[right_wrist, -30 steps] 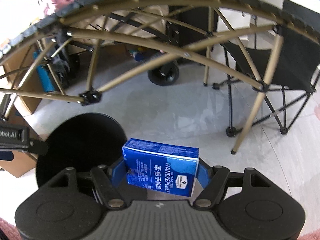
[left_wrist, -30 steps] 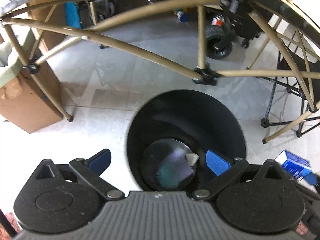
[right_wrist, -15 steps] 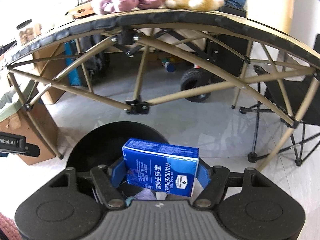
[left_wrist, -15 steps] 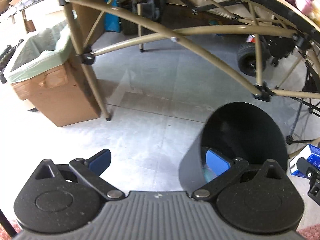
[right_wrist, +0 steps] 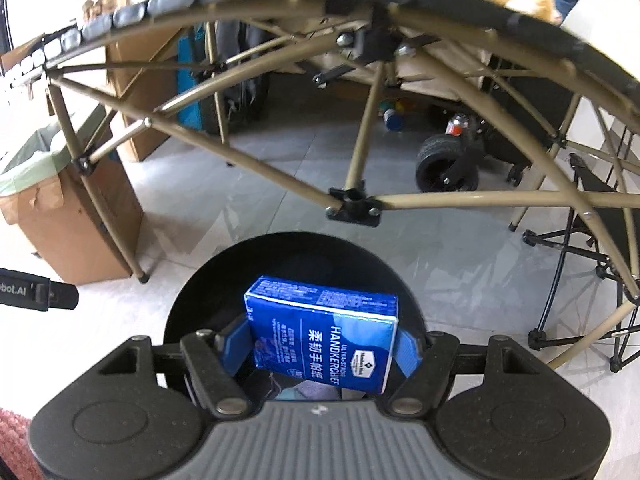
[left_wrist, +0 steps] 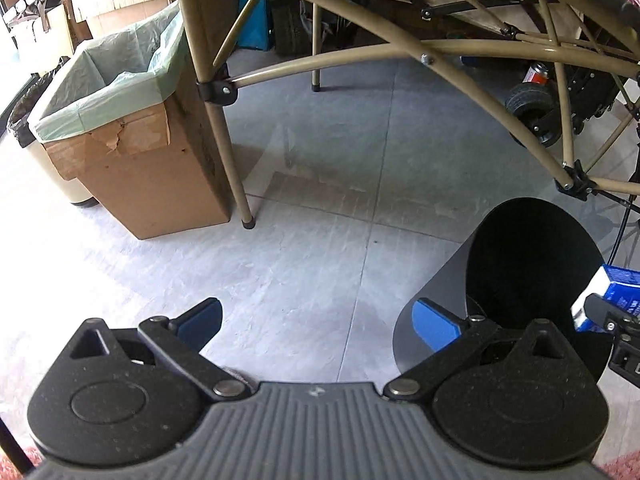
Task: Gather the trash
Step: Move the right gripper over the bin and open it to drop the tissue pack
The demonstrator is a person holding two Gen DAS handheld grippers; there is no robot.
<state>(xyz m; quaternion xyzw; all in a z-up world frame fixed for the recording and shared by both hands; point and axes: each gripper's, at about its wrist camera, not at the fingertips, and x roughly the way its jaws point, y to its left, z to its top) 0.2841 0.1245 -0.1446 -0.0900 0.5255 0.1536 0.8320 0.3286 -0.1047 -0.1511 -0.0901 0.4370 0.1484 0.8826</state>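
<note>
Blue tissue pack (right_wrist: 322, 334) clamped in right tool (right_wrist: 320, 344) above black bin (right_wrist: 200, 300) rim; left tool (left_wrist: 316, 322) spread, empty

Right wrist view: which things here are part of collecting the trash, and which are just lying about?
Part of the job:
- blue handkerchief pack, clamped in the right gripper
- black bin below it
- left gripper, jaws open and empty

Just lying about:
- cardboard box with green liner
- folding table frame
- folding chair
- black wheel
</note>
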